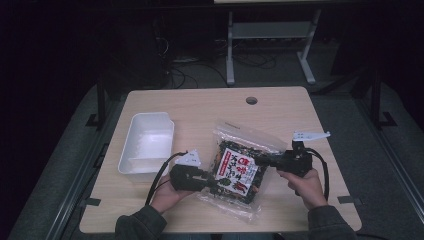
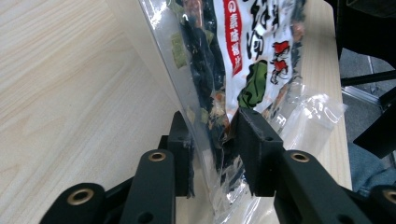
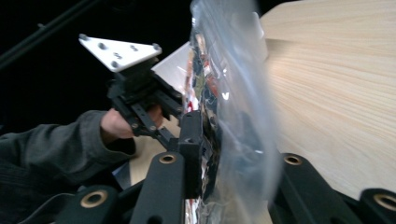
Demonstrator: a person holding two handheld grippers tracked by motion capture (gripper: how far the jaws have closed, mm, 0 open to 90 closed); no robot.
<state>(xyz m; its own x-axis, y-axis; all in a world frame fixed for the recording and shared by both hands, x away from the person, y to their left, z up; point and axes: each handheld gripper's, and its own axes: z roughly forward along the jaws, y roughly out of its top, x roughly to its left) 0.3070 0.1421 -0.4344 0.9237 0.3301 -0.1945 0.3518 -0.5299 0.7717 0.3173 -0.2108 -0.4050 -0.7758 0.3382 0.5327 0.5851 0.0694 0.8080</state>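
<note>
A clear plastic snack bag (image 1: 237, 167) with a red, white and black label is held just above the table between both grippers. My left gripper (image 1: 212, 181) grips its lower left edge; in the left gripper view the jaws (image 2: 212, 126) press on the bag (image 2: 243, 56) from both sides. My right gripper (image 1: 262, 161) comes in from the right at the bag's upper right edge. In the right gripper view the bag (image 3: 233, 93) stands edge-on between the jaws (image 3: 229, 135), with the left pad against it and the right pad hidden behind the plastic.
An empty white plastic tub (image 1: 147, 142) sits on the left part of the wooden table (image 1: 200, 105). A round cable hole (image 1: 251, 100) is near the far edge. The left hand and its grey plate (image 3: 119, 51) show beyond the bag.
</note>
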